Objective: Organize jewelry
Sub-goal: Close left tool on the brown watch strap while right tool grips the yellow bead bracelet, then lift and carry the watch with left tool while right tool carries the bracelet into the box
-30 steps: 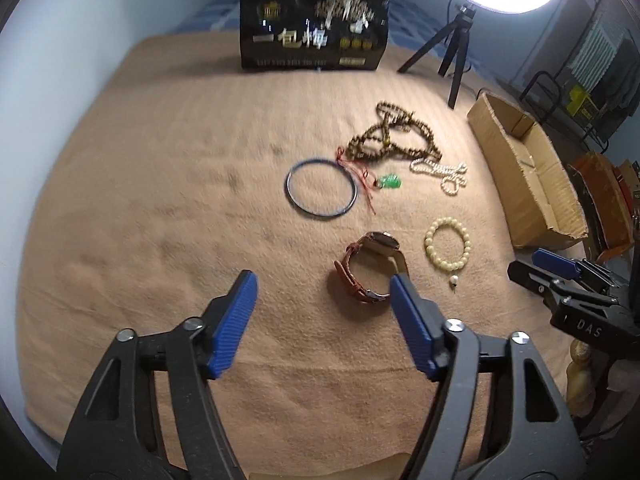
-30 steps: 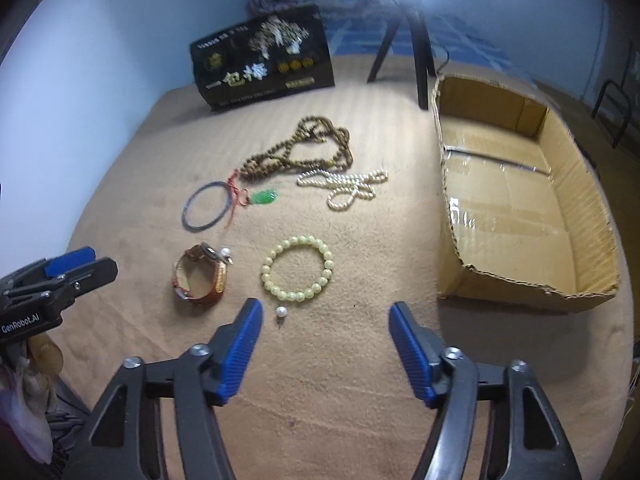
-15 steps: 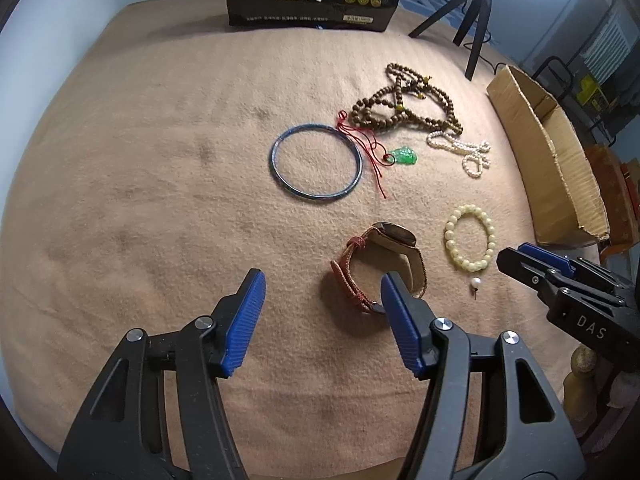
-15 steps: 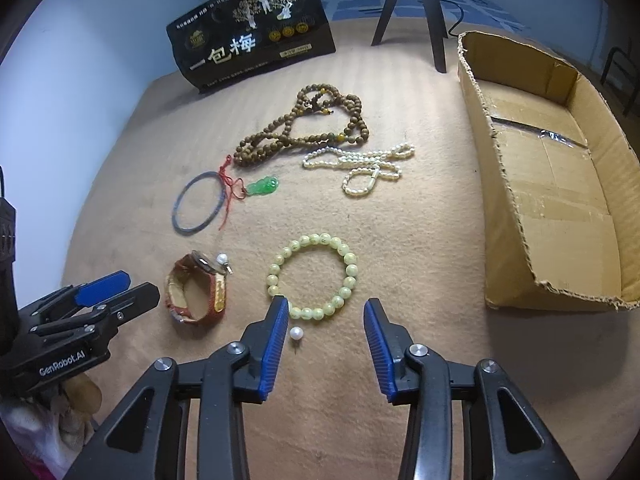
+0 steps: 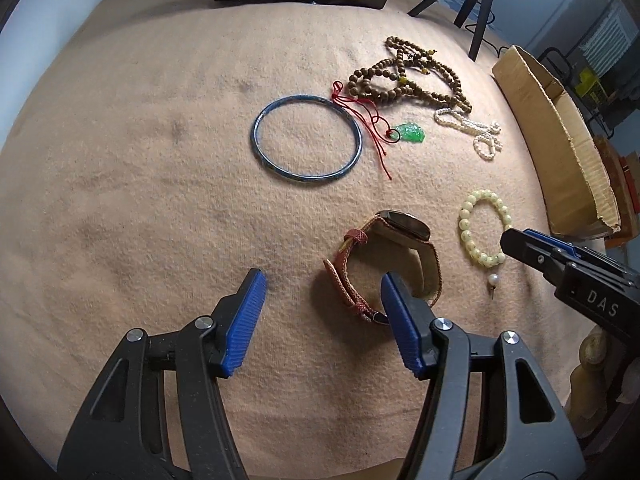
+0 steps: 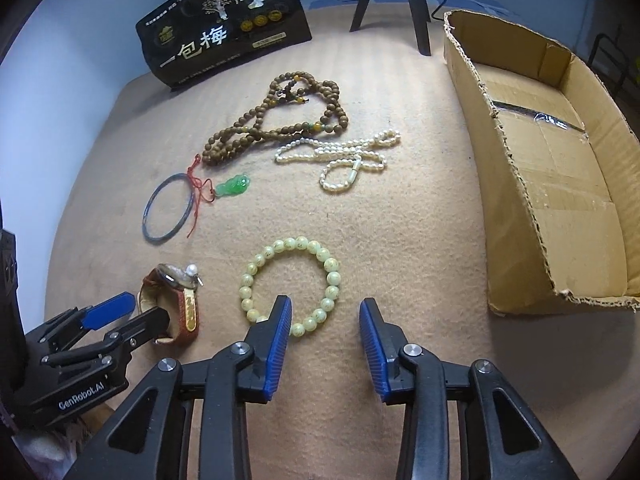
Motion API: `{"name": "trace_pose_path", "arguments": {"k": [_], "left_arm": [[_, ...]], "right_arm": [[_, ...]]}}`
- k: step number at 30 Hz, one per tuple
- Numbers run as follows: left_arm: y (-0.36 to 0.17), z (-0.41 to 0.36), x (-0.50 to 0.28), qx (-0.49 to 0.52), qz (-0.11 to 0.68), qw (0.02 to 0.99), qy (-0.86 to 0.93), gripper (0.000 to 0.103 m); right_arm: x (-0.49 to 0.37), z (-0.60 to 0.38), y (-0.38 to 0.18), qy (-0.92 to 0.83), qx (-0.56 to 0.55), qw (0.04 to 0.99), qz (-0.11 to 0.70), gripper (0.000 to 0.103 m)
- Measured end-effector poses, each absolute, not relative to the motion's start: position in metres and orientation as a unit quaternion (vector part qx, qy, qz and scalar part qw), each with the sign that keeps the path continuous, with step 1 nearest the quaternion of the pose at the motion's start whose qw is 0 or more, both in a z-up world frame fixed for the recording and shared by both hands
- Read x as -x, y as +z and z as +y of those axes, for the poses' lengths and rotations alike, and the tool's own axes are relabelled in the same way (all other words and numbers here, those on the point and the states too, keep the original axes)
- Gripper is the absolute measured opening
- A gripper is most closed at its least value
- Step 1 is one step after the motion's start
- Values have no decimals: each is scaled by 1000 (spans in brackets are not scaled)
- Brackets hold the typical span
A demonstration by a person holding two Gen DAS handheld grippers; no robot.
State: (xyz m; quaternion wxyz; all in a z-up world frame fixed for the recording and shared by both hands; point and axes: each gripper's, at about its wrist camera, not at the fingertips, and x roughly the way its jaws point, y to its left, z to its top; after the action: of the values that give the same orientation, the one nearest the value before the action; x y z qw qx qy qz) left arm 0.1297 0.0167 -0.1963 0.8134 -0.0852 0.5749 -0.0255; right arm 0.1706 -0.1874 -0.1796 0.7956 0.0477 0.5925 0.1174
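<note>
Jewelry lies loose on the tan blanket (image 6: 400, 240), none of it in the cardboard box (image 6: 532, 216). Nearest, at the bottom of each view, our left gripper (image 5: 322, 320) has its jaws wide, one blue pad hiding part of the watch (image 5: 384, 264); our right gripper (image 6: 324, 340) has its jaws narrower but parted, at the near edge of the pale bead bracelet (image 6: 290, 284). Farther up we see a blue bangle (image 6: 168, 208), green pendant (image 6: 234, 187), pearl strand (image 6: 340, 156) and brown bead necklace (image 6: 276, 120). The box at the right frame edge shows a bare taped floor. A black bag (image 6: 224, 28) sits at top.
</note>
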Motion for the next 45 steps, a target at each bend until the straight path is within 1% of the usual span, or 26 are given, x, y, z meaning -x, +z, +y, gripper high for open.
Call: {"name": "trace_pose_path", "arguments": {"k": [3, 5, 6, 7, 8, 9, 11, 12, 14, 16, 23, 37, 45], "left_arm": [[-198, 15, -132, 83, 577, 812, -22, 62], [-198, 14, -134, 80, 579, 811, -21, 53], [-199, 13, -137, 80, 579, 811, -20, 51], [-199, 13, -138, 81, 578, 812, -20, 47], [-199, 14, -139, 80, 578, 812, -19, 41], [-200, 14, -140, 79, 578, 812, -19, 39], [-199, 15, -141, 81, 577, 813, -23, 30], [-199, 15, -141, 81, 576, 813, -24, 28], [-198, 15, -141, 78, 575, 814, -29, 17], [-196, 13, -141, 76, 574, 815, -31, 12], [-188, 14, -140, 85, 564, 820, -33, 8], [-160, 17, -137, 104, 531, 840, -38, 7], [-136, 3, -141, 112, 505, 854, -57, 7]], "right_arm": [[-174, -185, -183, 113, -45, 795, 594, 35], [-177, -182, -185, 112, -38, 796, 593, 34], [-178, -180, -185, 112, -34, 797, 593, 34], [-178, -179, -186, 111, -29, 798, 592, 32], [-179, -177, -186, 111, -24, 799, 591, 30], [-179, -176, -187, 111, -20, 799, 591, 28], [-180, -175, -187, 111, -15, 800, 589, 20], [-180, -175, -187, 113, -17, 800, 589, 17], [-181, -177, -187, 116, -21, 800, 588, 8], [-181, -179, -186, 118, -28, 801, 586, 5], [-173, -181, -171, 126, -24, 813, 568, 5], [-153, -186, -129, 147, -15, 840, 522, 5], [-148, -195, -103, 155, -21, 855, 495, 5]]}}
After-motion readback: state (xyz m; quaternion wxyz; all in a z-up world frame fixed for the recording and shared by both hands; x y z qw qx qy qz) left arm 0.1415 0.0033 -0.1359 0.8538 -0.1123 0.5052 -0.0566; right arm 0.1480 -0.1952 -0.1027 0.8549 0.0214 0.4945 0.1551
